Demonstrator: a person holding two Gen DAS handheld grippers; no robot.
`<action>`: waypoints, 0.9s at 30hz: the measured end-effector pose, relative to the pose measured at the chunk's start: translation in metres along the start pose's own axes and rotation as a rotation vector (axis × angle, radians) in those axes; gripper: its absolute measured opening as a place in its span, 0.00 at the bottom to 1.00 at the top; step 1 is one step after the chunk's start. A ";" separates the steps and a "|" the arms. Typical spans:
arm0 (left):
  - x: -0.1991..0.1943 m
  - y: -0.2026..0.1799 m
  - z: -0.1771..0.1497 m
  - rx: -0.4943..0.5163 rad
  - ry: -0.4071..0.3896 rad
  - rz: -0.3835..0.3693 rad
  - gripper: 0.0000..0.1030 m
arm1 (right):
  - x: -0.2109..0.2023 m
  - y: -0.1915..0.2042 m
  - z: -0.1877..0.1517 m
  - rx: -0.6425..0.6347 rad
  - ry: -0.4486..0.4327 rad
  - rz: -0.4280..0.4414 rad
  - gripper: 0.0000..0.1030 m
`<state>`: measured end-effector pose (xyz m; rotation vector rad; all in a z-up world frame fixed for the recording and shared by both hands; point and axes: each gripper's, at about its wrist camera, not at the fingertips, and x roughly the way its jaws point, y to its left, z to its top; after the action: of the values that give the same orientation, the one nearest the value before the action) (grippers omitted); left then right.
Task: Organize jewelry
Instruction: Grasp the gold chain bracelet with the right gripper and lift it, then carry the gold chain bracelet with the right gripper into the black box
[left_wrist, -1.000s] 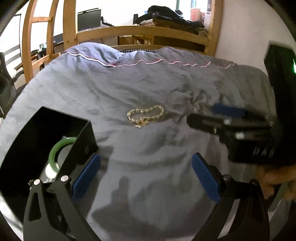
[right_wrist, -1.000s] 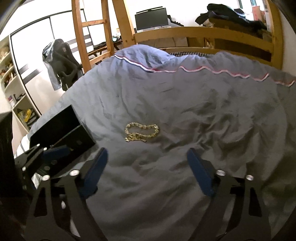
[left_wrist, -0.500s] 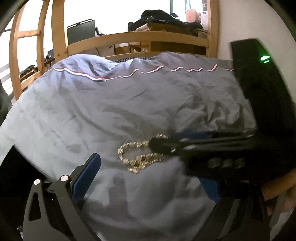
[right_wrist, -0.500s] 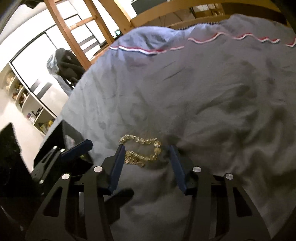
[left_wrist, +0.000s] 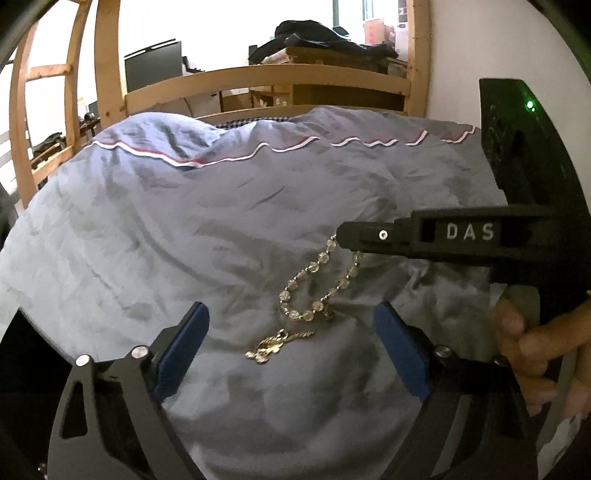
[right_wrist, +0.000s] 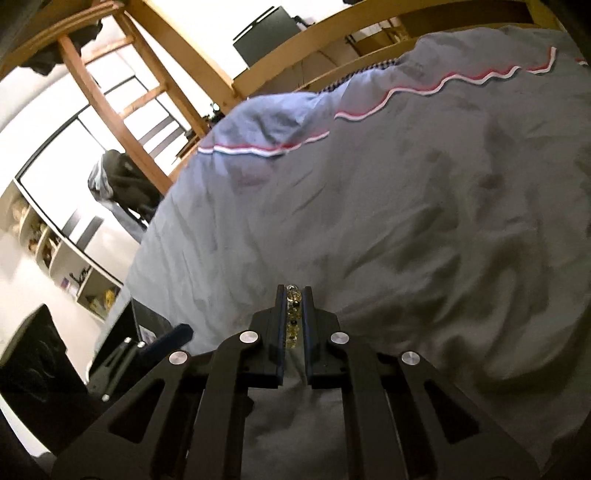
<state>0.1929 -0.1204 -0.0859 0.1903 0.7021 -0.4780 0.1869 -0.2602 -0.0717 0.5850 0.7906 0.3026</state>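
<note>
Now the beaded necklace (right_wrist: 293, 314) sits clamped between right fingers (right_wrist: 308, 325).

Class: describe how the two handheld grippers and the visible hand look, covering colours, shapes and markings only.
Both the left gripper and the right gripper are matte black linkage frames with silver pivot screws and blue finger pads. The right one carries white "DAS" lettering and a green light. The right hand is bare.

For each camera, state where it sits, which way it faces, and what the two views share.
Left wrist: on the open left gripper, facing the wooden footboard; shows the right gripper lifting the beaded necklace and the person's hand.
Right wrist: on the right gripper, tilted, beads pinched between its fingers.
Shared: necklace, grey duvet, footboard.
</note>
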 end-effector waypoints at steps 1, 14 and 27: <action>0.005 0.000 0.001 -0.003 0.017 -0.014 0.75 | -0.001 0.000 0.000 0.006 -0.001 0.002 0.08; 0.031 0.024 -0.007 -0.131 0.135 -0.049 0.05 | -0.005 -0.004 0.001 0.028 -0.022 0.003 0.08; -0.003 0.030 0.000 -0.162 0.121 -0.043 0.05 | -0.037 0.012 0.002 0.010 -0.053 0.000 0.08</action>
<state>0.2054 -0.0932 -0.0835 0.0524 0.8612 -0.4514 0.1631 -0.2685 -0.0420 0.6002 0.7413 0.2819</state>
